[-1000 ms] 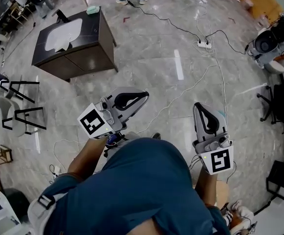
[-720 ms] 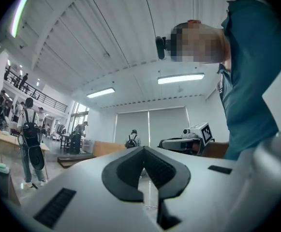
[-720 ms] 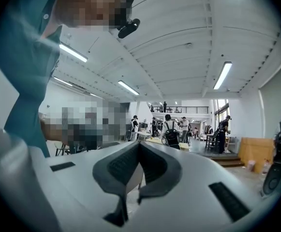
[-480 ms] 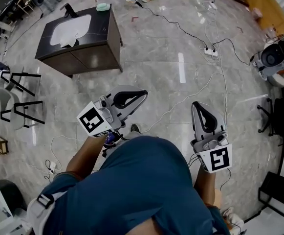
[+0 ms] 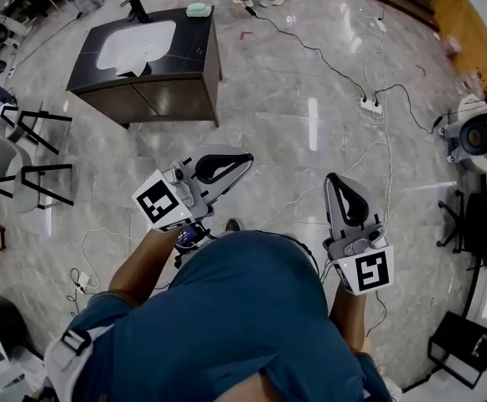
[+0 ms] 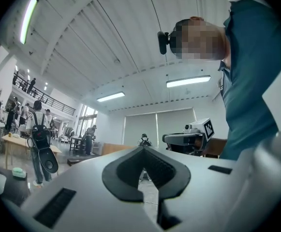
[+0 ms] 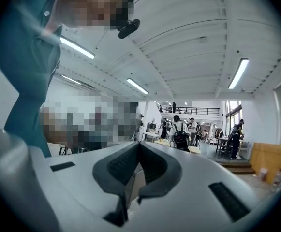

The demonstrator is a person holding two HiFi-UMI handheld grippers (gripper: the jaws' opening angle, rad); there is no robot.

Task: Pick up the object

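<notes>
A dark cabinet (image 5: 172,90) with a white sink basin (image 5: 134,44) stands on the floor ahead, at the upper left of the head view. A small pale green object (image 5: 197,9) lies on its far corner, and it shows again at the left edge of the left gripper view as the green object (image 6: 18,172). My left gripper (image 5: 247,159) is held level in front of the person's body, well short of the cabinet, shut and empty. My right gripper (image 5: 335,178) is beside it, also shut with nothing in it. The pads meet in both gripper views (image 6: 141,149) (image 7: 139,143).
White and black cables (image 5: 356,153) run across the marble floor to a power strip (image 5: 369,105). Black stools (image 5: 29,153) stand at the left, equipment (image 5: 478,136) at the right. Several people stand in the hall beyond, one with a backpack (image 6: 39,146).
The person has walked forward: the cabinet has slid down and to the right in the head view and looks nearer. Both grippers keep their pose and stay shut.
</notes>
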